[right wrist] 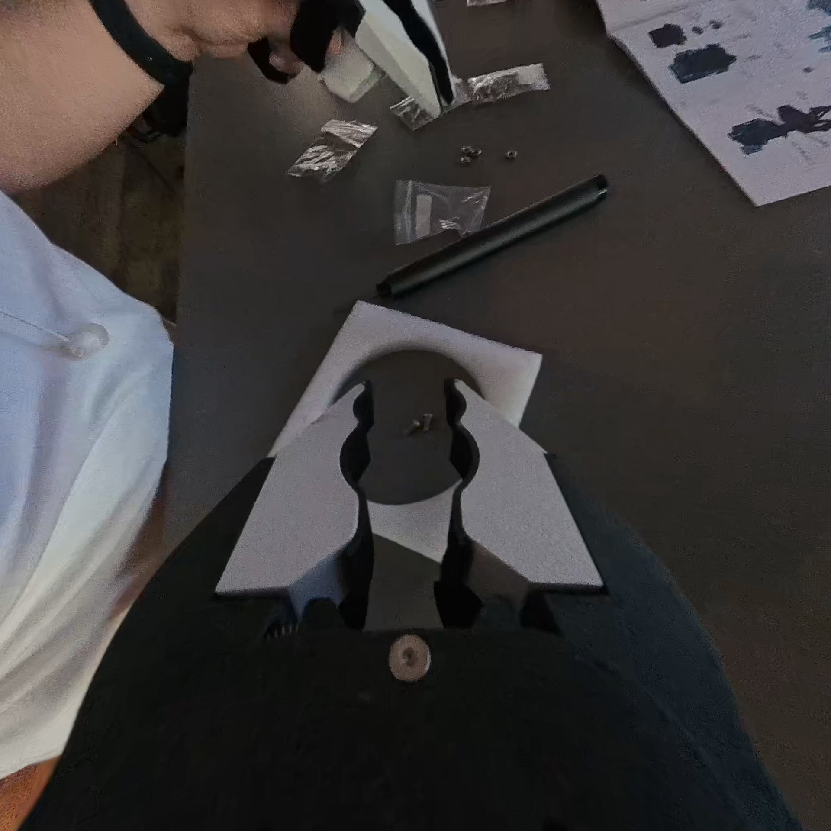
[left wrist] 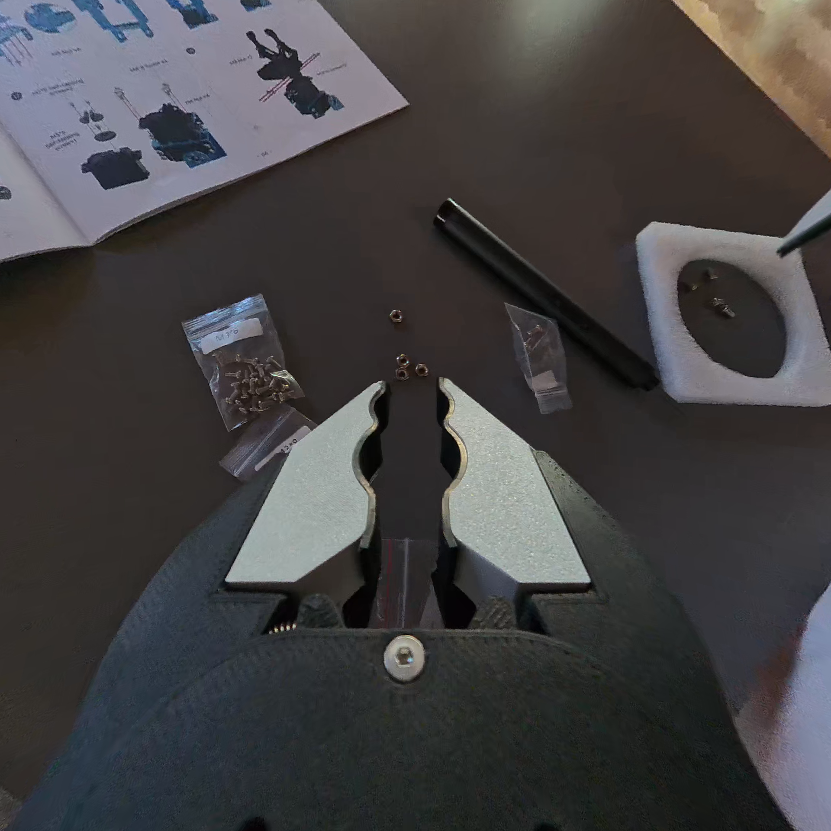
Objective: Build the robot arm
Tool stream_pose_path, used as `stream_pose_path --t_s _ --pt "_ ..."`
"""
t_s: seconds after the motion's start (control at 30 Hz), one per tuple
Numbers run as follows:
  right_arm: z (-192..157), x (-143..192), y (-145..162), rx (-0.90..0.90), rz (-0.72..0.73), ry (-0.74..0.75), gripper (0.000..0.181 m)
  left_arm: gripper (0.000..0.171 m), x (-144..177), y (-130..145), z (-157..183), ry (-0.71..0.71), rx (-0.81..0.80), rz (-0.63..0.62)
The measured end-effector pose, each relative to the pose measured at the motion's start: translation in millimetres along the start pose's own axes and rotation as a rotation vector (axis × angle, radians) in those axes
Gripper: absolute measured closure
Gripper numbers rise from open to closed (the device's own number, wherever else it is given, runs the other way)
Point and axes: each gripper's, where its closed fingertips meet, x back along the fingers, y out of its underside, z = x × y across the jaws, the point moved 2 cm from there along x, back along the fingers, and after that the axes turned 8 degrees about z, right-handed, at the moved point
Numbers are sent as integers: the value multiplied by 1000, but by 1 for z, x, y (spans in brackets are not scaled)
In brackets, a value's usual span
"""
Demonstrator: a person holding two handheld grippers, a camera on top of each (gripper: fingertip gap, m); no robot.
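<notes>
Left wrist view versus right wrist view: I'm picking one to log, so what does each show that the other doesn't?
Only the left wrist view shows the left gripper from behind, jaws open and empty, just short of three loose nuts, and a bag packed with screws shown clearly.

Only the right wrist view shows the right gripper, jaws open over the screws in the foam frame's hole, and a person's white sleeve.

Both show the black tube, foam frame, open manual and dark table.
</notes>
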Motion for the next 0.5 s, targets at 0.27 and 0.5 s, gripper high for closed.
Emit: stream_pose_path --t_s 0.27,0.5 --pt "84 12 -44 -79 428 205 151 147 -9 4 -5 26 -27 -22" --pt "119 22 -36 10 501 449 151 141 -13 10 -9 52 -125 -63"
